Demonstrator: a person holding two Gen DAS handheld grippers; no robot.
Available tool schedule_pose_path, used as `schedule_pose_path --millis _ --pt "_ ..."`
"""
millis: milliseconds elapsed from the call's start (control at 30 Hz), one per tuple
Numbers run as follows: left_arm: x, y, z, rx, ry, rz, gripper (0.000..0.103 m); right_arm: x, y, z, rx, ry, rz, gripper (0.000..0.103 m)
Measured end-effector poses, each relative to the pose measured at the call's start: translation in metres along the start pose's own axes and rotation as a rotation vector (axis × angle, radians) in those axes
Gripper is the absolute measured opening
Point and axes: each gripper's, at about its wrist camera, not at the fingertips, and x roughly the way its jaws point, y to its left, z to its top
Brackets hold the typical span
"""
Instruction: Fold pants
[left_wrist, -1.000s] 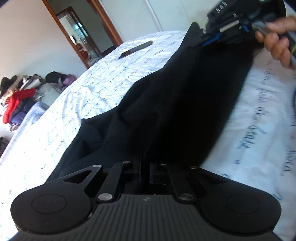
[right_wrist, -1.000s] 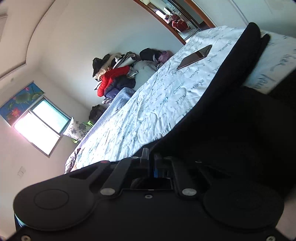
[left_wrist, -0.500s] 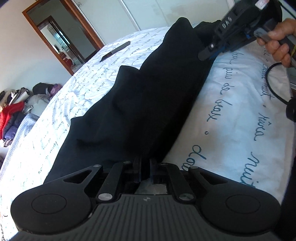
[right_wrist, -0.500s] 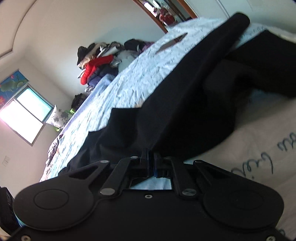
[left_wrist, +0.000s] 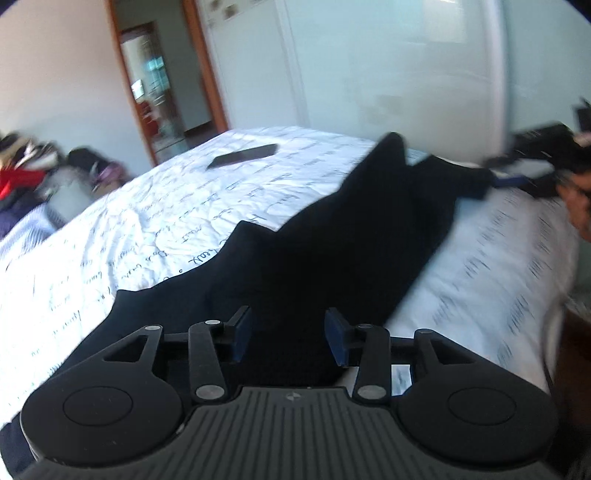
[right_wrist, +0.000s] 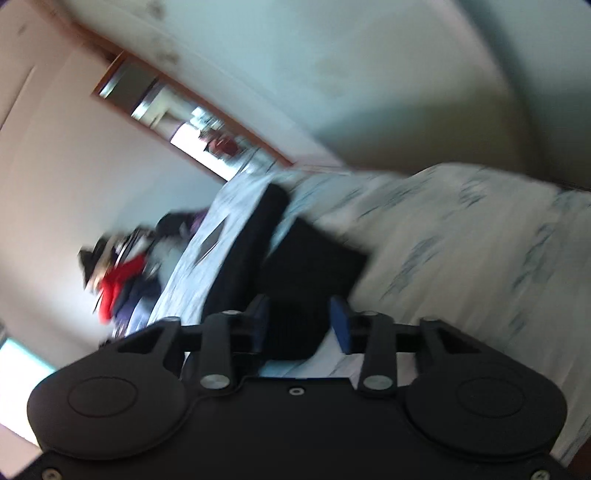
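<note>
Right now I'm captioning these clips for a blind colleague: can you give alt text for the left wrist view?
Black pants lie stretched along a white bed printed with script, with the open left tongs just above their near end. A dark flat phone-like object lies farther up the bed, and the blurred right tongs are at the pants' far end.

My left gripper (left_wrist: 288, 334) hangs with its jaws apart over the near end of the black pants (left_wrist: 343, 247), which stretch across the white bedspread (left_wrist: 129, 236) toward my blurred right gripper (left_wrist: 517, 171).
</note>
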Motion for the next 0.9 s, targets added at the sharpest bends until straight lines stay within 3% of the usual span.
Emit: schedule_pose_path --millis 67,167,200,233,267,333,433,500,533,600,633,667,700,733,800,900 --pt "0.015 -0.007 0.009 -0.046 0.015 0.019 0.049 0.012 -0.001 0.006 0.008 0.019 0.01 0.039" --pt "0.033 -0.024 0.016 -0.03 0.014 0.054 0.049 0.026 0.002 0.01 -0.026 0.024 0.013 0.035" --pt "0.037 -0.028 0.017 -0.023 0.011 0.053 0.049 0.029 0.004 0.012 -0.061 0.018 0.012 0.028" --pt "0.042 -0.032 0.018 -0.023 0.017 0.045 0.05 0.029 0.004 0.014 -0.112 0.002 0.0 0.008" --pt "0.046 -0.035 0.019 -0.031 0.028 0.031 0.05 0.029 0.006 0.016 -0.155 -0.016 -0.014 0.004" --pt "0.054 -0.035 0.019 -0.05 0.057 0.002 0.05 0.02 0.01 0.021 -0.216 -0.055 -0.006 0.004" --pt "0.059 -0.038 0.017 -0.047 0.063 -0.018 0.05 0.003 0.019 0.024 -0.346 -0.146 -0.063 0.004" --pt "0.06 -0.04 0.015 -0.035 0.061 -0.019 0.05 0.01 0.013 0.032 -0.34 -0.084 -0.122 0.004" --pt "0.06 -0.042 0.013 -0.028 0.059 -0.021 0.05 0.013 0.007 0.034 -0.324 -0.089 -0.183 0.02" --pt "0.061 -0.045 0.012 -0.017 0.055 -0.022 0.05 0.006 0.009 0.038 -0.371 -0.215 -0.373 0.046" --pt "0.06 -0.045 0.012 -0.009 0.054 -0.025 0.05 -0.001 0.016 0.039 -0.416 -0.3 -0.399 0.045" --pt "0.059 -0.046 0.013 -0.001 0.053 -0.028 0.05 -0.007 0.025 0.04 -0.463 -0.35 -0.336 0.045" --pt "0.059 -0.047 0.014 0.007 0.052 -0.032 0.05 -0.007 0.034 0.045 -0.489 -0.333 -0.224 0.047" --pt "0.06 -0.048 0.016 0.013 0.052 -0.035 0.051 0.002 0.042 0.052 -0.488 -0.248 -0.117 0.06" --pt "0.062 -0.05 0.019 0.016 0.05 -0.034 0.051 0.037 0.048 0.069 -0.377 -0.075 0.04 0.065" --pt "0.065 -0.053 0.022 0.005 0.049 -0.008 0.053 0.11 0.04 0.086 -0.19 0.166 0.046 0.066"
